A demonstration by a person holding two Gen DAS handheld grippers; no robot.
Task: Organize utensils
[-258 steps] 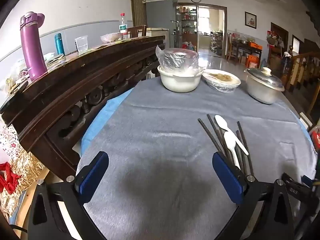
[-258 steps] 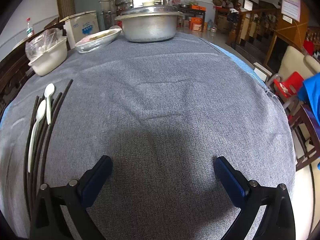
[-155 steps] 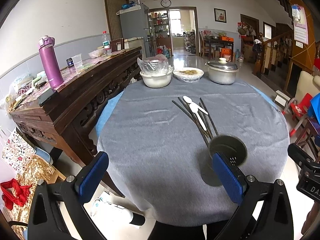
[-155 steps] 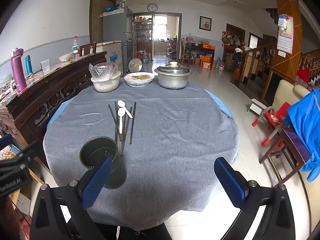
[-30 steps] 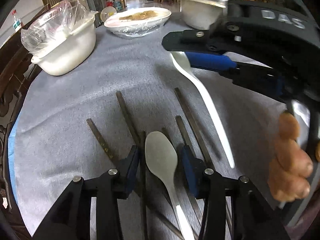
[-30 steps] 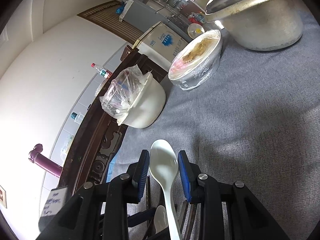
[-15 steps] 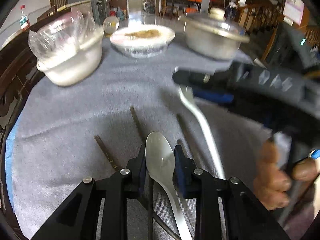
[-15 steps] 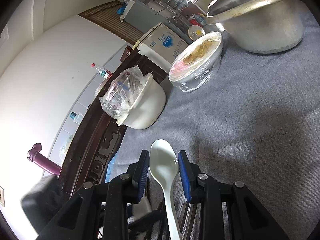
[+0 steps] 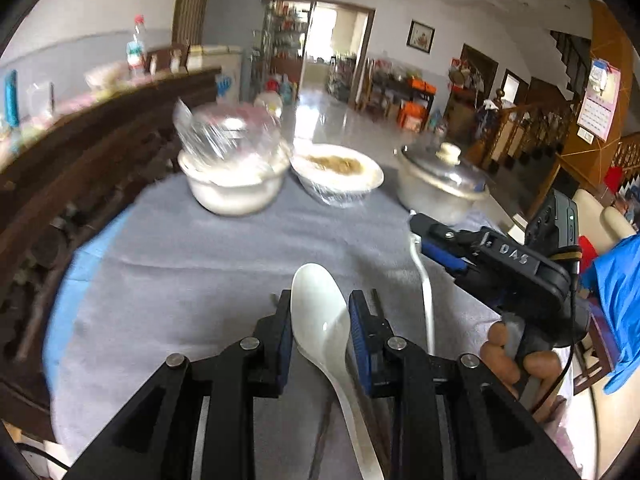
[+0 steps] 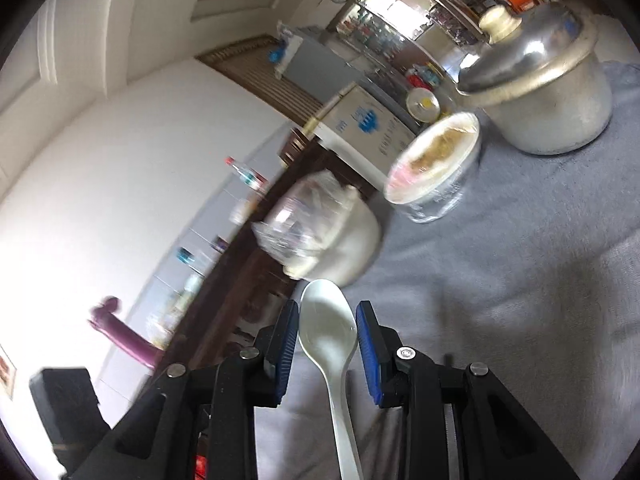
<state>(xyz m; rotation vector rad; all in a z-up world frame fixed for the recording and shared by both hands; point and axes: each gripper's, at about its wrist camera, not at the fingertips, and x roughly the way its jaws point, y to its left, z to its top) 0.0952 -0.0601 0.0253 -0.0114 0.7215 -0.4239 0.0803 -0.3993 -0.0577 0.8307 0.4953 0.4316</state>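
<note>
My left gripper (image 9: 320, 316) is shut on a white spoon (image 9: 326, 332), bowl forward, lifted above the grey tablecloth (image 9: 192, 264). My right gripper (image 10: 328, 330) is shut on a second white spoon (image 10: 330, 332); in the left wrist view it is at the right (image 9: 424, 240), held off the table with its spoon (image 9: 426, 292) hanging down. Dark chopsticks (image 9: 376, 300) peek out behind my left fingers; most of them are hidden. The utensil holder is out of view.
At the table's far side stand a white bowl with a plastic bag (image 9: 232, 184), a film-covered dish of food (image 9: 338, 178) and a lidded metal pot (image 9: 440, 184). A dark carved sideboard (image 9: 80, 152) runs along the left. A chair with blue cloth (image 9: 616, 292) is at the right.
Both grippers have risen from the table, each carrying its spoon. The left view has tilted up toward the room; the right gripper has moved right and away.
</note>
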